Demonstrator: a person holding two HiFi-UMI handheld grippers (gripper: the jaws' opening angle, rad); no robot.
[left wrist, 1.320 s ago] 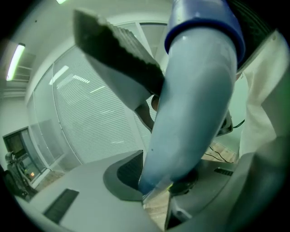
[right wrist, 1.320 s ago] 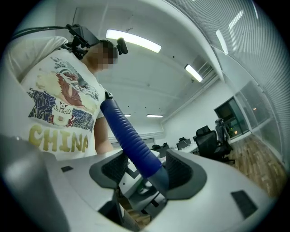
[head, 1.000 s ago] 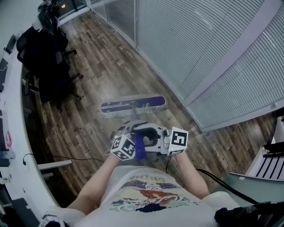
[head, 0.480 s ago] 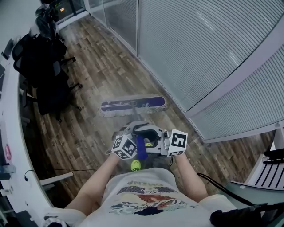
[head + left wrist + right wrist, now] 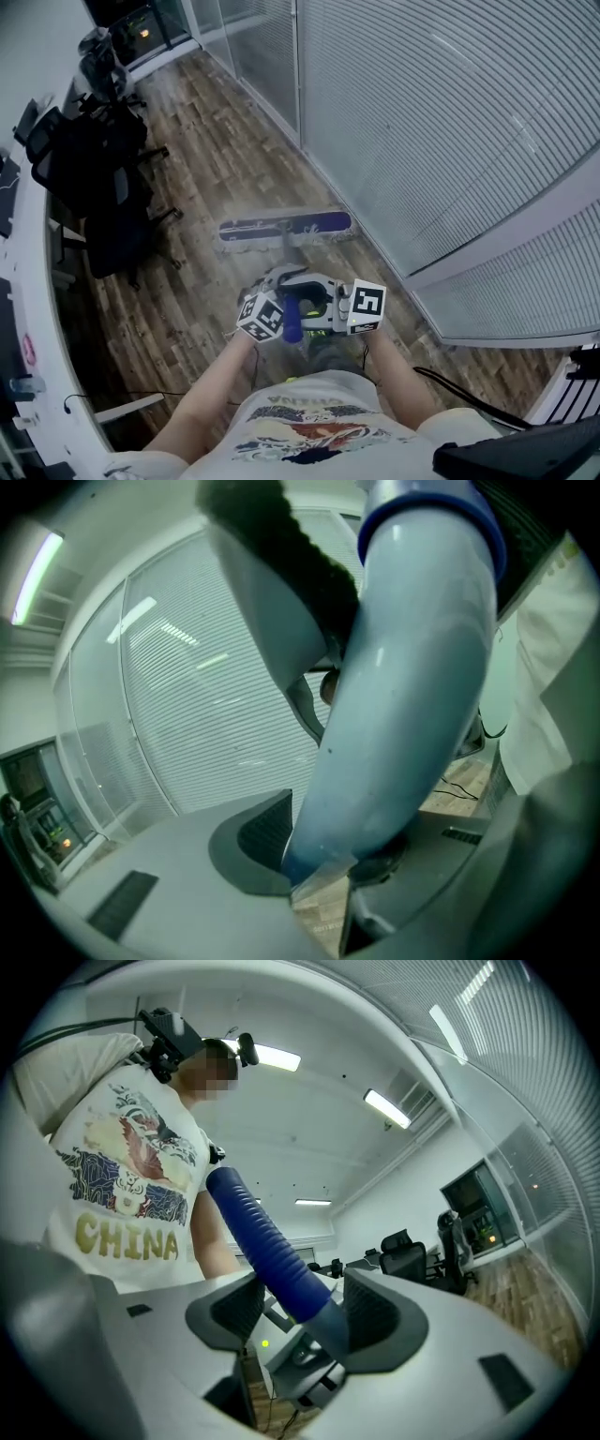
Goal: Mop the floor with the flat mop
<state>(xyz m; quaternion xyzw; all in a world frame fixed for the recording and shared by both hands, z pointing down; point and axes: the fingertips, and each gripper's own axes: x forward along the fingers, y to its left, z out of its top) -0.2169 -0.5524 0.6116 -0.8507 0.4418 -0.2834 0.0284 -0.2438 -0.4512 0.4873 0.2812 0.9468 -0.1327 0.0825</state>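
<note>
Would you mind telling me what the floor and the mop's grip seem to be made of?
Floor: wood or wood-look laminate, fairly matte; plank seams and grain show.
Grip: blue foam or rubber, probably, matte; its surface is ribbed.

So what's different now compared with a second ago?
The person has walked forward along the glass wall, pushing the mop head ahead across the wood floor; the black chairs on the left have drawn nearer. Unchanged: the left gripper and right gripper both keep their jaws clamped on the mop handle, and the mop head lies flat on the floor.
</note>
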